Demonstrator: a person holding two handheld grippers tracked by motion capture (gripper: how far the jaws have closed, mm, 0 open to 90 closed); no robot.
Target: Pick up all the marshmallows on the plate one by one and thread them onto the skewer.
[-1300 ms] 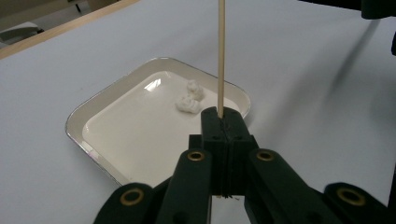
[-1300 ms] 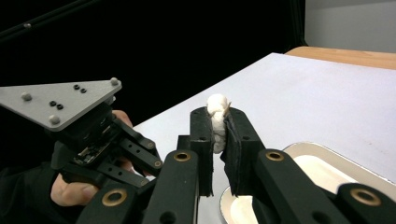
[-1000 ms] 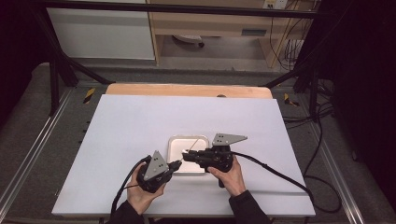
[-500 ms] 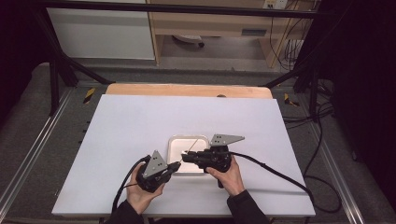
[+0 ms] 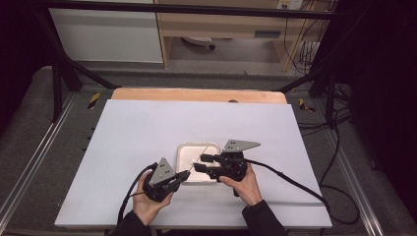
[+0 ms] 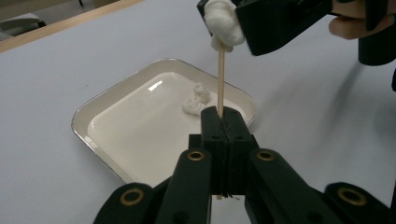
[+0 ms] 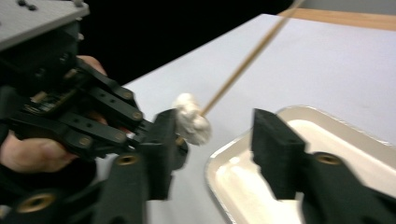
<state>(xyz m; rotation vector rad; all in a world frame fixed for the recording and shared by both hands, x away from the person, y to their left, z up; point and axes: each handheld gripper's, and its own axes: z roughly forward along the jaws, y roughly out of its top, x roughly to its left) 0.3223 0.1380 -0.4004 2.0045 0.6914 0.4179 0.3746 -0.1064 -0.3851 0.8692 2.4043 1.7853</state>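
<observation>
Grippers: two, one in each of the person's hands, both low over the near middle of the table.
Left gripper (image 6: pixel 223 122): jaws pressed together, pinching the wooden stick (image 6: pixel 221 79) near its lower end; the stick rises from the jaw tips.
Right gripper (image 7: pixel 212 135): jaws spread wide; a white lump (image 7: pixel 190 119) sits against its left jaw, with the stick passing just behind it.
Sticks: one, thin and pale wood; in the high view it slants over the tray between the two grippers.
White lumps: two, soft like cotton or dough. One is on the stick, at the right gripper's jaw; the second lump (image 6: pixel 198 98) lies in the tray, near its far right corner as the left gripper view shows it.
Trays: one, a shallow white tray (image 5: pixel 183 152) with rounded corners, lying flat just beyond the grippers.
Surface: one white table (image 5: pixel 147 128), with a wooden strip (image 5: pixel 196 94) along its far edge.
Room: dim, black frame bars around the table, grey floor, cables at the right, a white cabinet and a wooden shelf behind.
</observation>
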